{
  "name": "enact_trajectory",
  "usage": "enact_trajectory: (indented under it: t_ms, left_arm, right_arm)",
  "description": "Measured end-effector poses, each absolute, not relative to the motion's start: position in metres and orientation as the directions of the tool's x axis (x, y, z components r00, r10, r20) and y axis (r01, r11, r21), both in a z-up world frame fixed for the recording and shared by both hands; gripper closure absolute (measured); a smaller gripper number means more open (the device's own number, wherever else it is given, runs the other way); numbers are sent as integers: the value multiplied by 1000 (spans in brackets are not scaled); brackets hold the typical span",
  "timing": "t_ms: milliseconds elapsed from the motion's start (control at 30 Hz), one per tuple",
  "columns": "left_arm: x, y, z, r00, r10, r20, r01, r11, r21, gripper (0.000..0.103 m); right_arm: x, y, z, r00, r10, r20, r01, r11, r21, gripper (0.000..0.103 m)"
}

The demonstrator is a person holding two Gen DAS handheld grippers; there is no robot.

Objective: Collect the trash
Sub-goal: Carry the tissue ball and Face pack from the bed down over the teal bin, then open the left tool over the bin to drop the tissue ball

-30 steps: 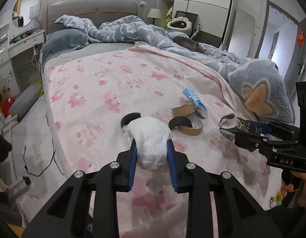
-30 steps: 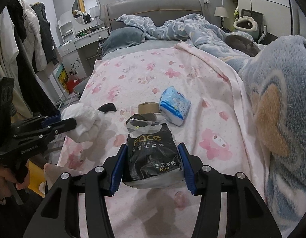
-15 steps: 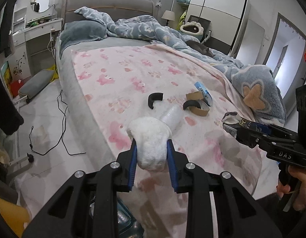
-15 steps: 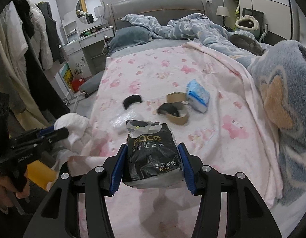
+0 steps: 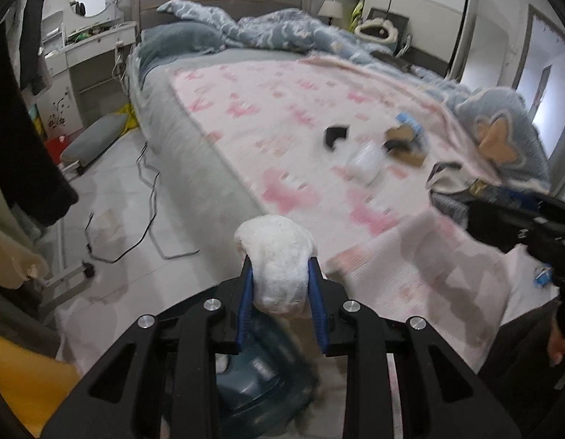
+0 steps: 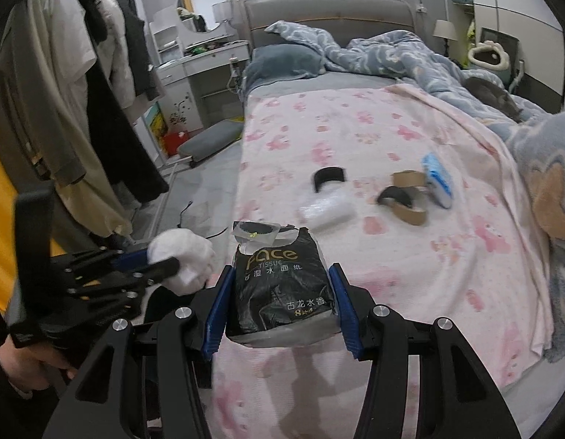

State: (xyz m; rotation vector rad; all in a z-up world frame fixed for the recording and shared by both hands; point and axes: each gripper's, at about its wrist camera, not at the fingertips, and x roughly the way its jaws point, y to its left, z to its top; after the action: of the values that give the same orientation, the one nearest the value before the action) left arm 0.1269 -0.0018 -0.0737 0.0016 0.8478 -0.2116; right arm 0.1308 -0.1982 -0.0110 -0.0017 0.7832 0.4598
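While a crumpled white tissue wad (image 5: pixel 279 259) is clamped between the blue pads of the left gripper (image 5: pixel 280 285) at lower centre of the left wrist view, a blue-grey bin (image 5: pixel 260 376) is glimpsed directly beneath, blurred, with the pink bedspread (image 5: pixel 300 117) filling the middle of the frame. Seen from the right wrist view, a black tissue packet (image 6: pixel 282 285) is gripped at lower centre by the right gripper (image 6: pixel 282 307), with a clear plastic wrapper (image 6: pixel 326 212), black scraps, cardboard tape rolls (image 6: pixel 407 197) and a blue packet (image 6: pixel 438 179) left at centre right on the bedspread. A release off the bin's line could, it is judged, drop the wad on the floor.
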Motion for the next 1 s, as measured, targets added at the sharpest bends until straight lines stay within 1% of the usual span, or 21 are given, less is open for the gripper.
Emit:
enact_trajectory:
  t_ms: [200,400,567,733,867,1000]
  left_arm:
    - [134,30,-111,533,-132,-836,117,990,-82,73]
    - [136,65,-145,416,-102,-904,33,995,-97,73]
    - [135,82,-163,347,-108,-932,-5,993,-117,73]
    - [130,93,-174,289,-143,-947,-16,988,-154,71]
    - [127,101,-179,264,-135,-955,-22,989,-146,67]
    - [122,114,-175,269,-138,-953,-42,987,-155,50]
  right_arm:
    - [131,-155,-15,578,429,-694,-464,873,153,50]
    - [136,-123,-18,550,445,-707,-497,855,152,50]
    - [138,-100,-23,525,453,-720,-523,840,147,50]
    - [142,-78,-33,490,435,-755,-533,835,135,50]
    - [144,-62,-41,466,433,-772,-552,824,128,50]
    - [150,-50,-51,436,424,-793,-567,815,124,50]
